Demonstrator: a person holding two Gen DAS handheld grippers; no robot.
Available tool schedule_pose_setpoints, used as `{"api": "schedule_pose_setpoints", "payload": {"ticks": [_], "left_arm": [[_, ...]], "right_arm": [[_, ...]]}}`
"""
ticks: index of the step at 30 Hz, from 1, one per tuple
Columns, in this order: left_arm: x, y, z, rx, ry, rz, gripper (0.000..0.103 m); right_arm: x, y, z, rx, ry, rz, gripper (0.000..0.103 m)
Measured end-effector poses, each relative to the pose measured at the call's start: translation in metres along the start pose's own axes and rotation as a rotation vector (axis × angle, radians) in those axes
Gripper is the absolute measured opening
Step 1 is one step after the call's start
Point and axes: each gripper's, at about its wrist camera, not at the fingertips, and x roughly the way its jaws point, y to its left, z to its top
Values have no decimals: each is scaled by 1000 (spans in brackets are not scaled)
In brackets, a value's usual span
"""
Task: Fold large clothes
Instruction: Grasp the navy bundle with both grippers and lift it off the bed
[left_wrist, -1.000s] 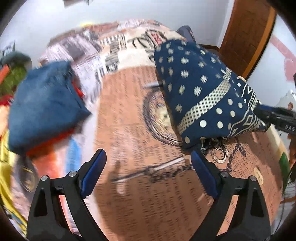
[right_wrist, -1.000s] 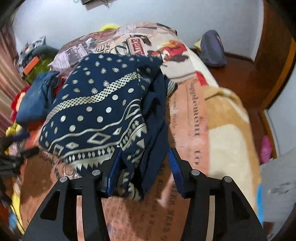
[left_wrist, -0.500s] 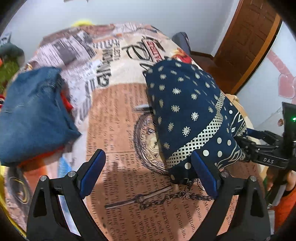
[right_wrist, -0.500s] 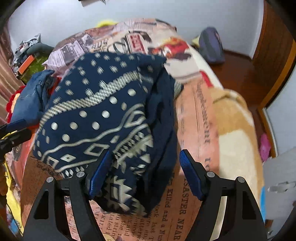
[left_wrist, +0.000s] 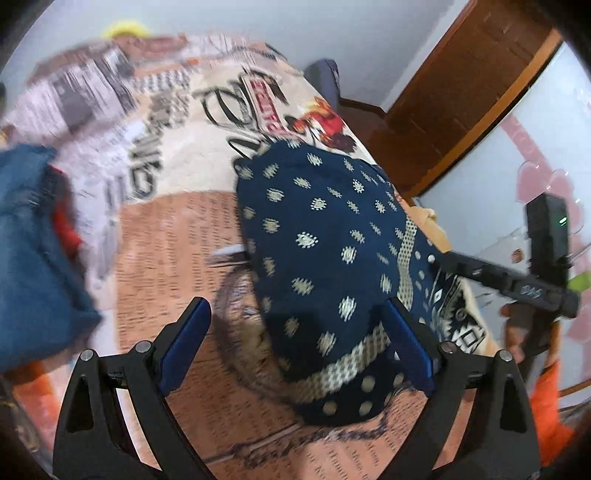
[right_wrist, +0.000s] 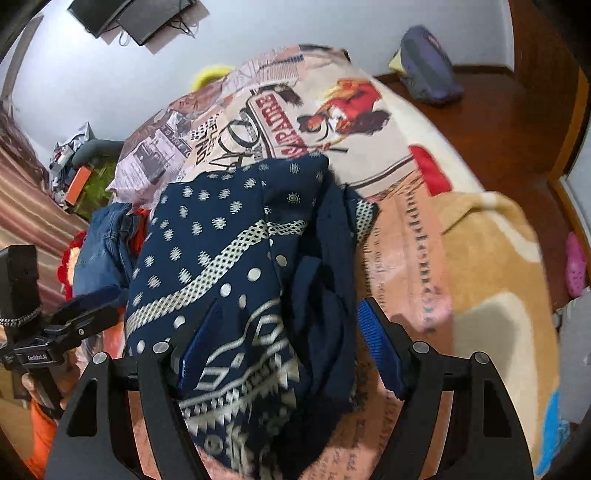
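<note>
At the far left of the left wrist view, a rumpled pile of blue denim over red and orange cloth (left_wrist: 33, 258) is lying blurred on the newspaper-print bedspread in pink, cream and tan (left_wrist: 166, 236). The left gripper (left_wrist: 295, 339) is hanging wide apart with nothing between its blue pads (left_wrist: 184, 343); its right pad is sitting against the near edge of the navy fabric with cream dots, diamonds and a chequered band (left_wrist: 325, 258). That soft, bunched garment is lying heaped on the bedspread toward its right side. Further right, the other black handheld tool is reaching in, with a brown wooden door (left_wrist: 465, 85) behind it.

In the right wrist view the denim pile (right_wrist: 103, 251) is showing at the left, beyond the other tool. The right gripper (right_wrist: 284, 354) is spread wide, its pads (right_wrist: 380, 350) straddling the garment (right_wrist: 229, 258), whose folds are draping loosely between and over the left pad without being pinched. Only this view is showing the dark plain underside of the fabric, a purple-grey bag (right_wrist: 428, 66) on the wooden floor and dark screens (right_wrist: 133, 18) on the wall.
</note>
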Motion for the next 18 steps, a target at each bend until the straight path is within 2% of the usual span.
{"api": "schedule_pose_setpoints", "payload": {"ticks": [4, 6, 7, 11, 14, 17, 18], "left_arm": [[24, 11, 8, -59, 47, -117, 95], [36, 18, 12, -103, 66, -166, 97], [41, 21, 14, -117, 71, -178, 100], [63, 31, 19, -182, 99, -252, 102], [78, 34, 22, -222, 121, -293, 102], [82, 30, 26, -207, 110, -279, 102], [83, 27, 27, -198, 107, -269, 102]], "right_arm": [[26, -14, -1, 8, 56, 29, 74], [36, -22, 0, 23, 71, 48, 86], [38, -25, 1, 30, 69, 59, 88], [49, -38, 6, 70, 98, 161, 89], [59, -46, 11, 115, 126, 248, 90], [63, -42, 16, 104, 149, 282, 91], [64, -40, 17, 103, 150, 287, 88]]}}
